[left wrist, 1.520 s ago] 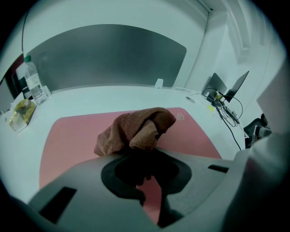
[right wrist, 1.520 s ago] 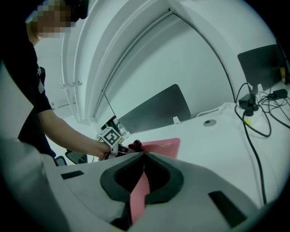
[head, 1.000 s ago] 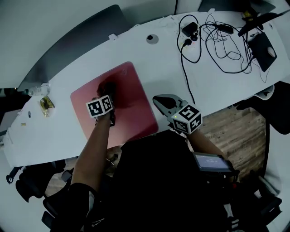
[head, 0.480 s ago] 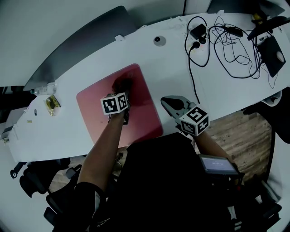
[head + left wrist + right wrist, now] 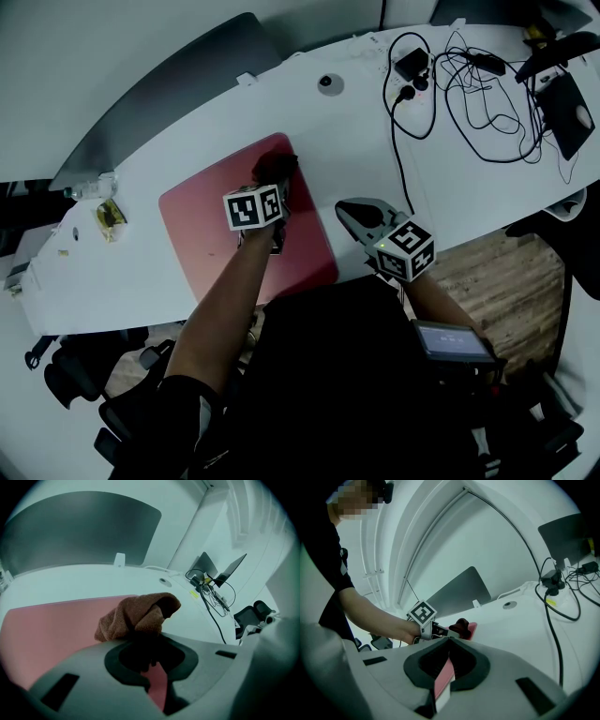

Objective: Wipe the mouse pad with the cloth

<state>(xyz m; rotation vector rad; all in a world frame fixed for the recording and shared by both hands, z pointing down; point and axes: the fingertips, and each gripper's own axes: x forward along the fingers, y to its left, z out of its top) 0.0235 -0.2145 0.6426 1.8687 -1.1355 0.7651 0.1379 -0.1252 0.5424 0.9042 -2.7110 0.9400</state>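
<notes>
Looking down in the head view, the red mouse pad is seen lying flat on the white table. The brown cloth is pressed on the pad's far right corner by the left gripper. The right gripper is held just right of the pad, over the table's near edge, and the pad is not touched by it. The pad is not pinned down by anything. If the cloth is pushed hard, the pad could be dragged along the table. The cloth is also very close to the pad's edge, so it could be slid off onto the table and the corner could be missed. The black cables are far off to the right and are not likely to be caught.

In the left gripper view, the cloth is seen clamped in the jaws, bunched into a lump. Only a small part of it seems to be laid on the pad. Little would be cleaned by each stroke, and spots could be left out. A loose fold could be pulled out of the jaws if it were snagged.

In the right gripper view, the jaws are seen almost together, and nothing is held between them. The pad's near edge shows through the thin slit. The pad could be bumped if this gripper were moved left.
</notes>
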